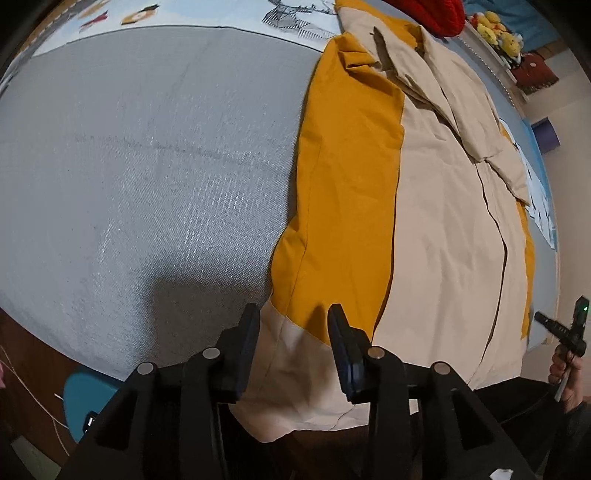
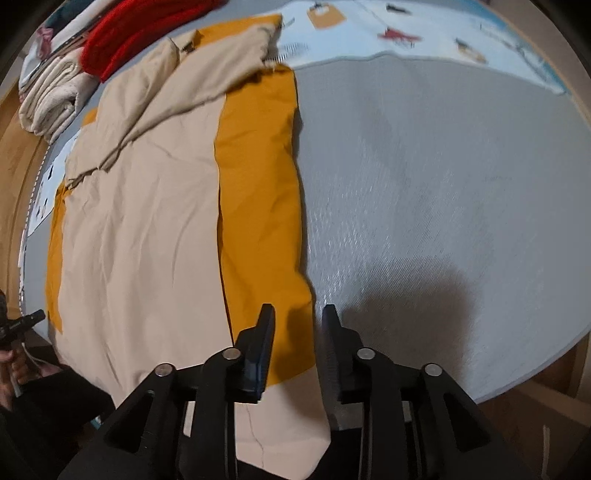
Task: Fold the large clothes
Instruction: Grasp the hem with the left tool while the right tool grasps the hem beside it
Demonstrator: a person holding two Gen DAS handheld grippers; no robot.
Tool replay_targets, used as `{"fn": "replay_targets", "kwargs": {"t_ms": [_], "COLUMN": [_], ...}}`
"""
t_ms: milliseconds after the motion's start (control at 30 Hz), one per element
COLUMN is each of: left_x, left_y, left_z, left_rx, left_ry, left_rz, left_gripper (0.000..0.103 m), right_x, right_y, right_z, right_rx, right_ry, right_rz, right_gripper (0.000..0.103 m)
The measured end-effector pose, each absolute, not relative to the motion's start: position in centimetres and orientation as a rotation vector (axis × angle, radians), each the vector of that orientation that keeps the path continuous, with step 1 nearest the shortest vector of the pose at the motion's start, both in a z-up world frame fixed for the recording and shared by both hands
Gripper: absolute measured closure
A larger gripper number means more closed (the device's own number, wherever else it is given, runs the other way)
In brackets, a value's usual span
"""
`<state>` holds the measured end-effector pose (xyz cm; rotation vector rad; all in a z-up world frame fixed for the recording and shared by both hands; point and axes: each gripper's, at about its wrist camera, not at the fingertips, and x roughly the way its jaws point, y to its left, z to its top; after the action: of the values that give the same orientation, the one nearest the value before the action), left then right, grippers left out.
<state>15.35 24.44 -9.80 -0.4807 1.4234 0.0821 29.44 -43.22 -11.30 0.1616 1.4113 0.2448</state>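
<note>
A large beige and mustard-yellow garment [image 1: 436,206] lies lengthwise on a grey mat, its sleeves folded inward over the body. It also shows in the right wrist view [image 2: 155,206]. My left gripper [image 1: 293,314] is open, its jaws apart over the garment's near left hem corner, which hangs over the mat edge. My right gripper [image 2: 298,314] is open, its jaws apart over the garment's near right hem corner, holding nothing. The other gripper's handle and a hand show at the right edge of the left wrist view [image 1: 565,332].
The grey mat [image 1: 147,166] covers a bed with a light-blue patterned sheet [image 2: 406,33]. A red garment [image 2: 144,33] and rolled beige cloth [image 2: 51,99] lie at the far end. Plush toys [image 1: 498,29] sit on a shelf. A teal stool [image 1: 85,398] stands below the bed edge.
</note>
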Motion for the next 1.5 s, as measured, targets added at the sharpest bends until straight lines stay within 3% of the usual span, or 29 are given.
{"fn": "replay_targets", "kwargs": {"t_ms": [333,633,1000,1233,1367,1500], "left_x": [15.6,16.2,16.5,16.9,16.9,17.1], "left_y": [24.1,23.0,21.4,20.0,19.6,19.0], "left_z": [-11.6,-12.6,-13.2,-13.0,-13.1,-13.2], "left_rx": [-0.452,-0.408,-0.377,-0.356,-0.350,-0.345], "left_ry": [1.498,1.538,1.544,1.546,1.547,1.552], "left_rz": [0.098,0.095,0.098,0.088,0.052,0.041], "left_gripper": [0.062,0.062,0.062,0.063,0.080,0.081], "right_x": [28.8,28.1,27.7,27.3,27.2,27.0], "right_y": [-43.6,-42.4,-40.8,-38.6,-38.1,-38.0], "right_z": [-14.5,-15.4,-15.4,-15.2,-14.8,-14.5], "right_rx": [0.202,0.150,0.089,0.045,0.048,0.054], "right_ry": [1.562,1.609,1.608,1.605,1.597,1.592], "right_rz": [0.250,0.293,0.306,0.348,0.370,0.375], "right_gripper": [0.069,0.064,0.064,0.077,0.086,0.087]}}
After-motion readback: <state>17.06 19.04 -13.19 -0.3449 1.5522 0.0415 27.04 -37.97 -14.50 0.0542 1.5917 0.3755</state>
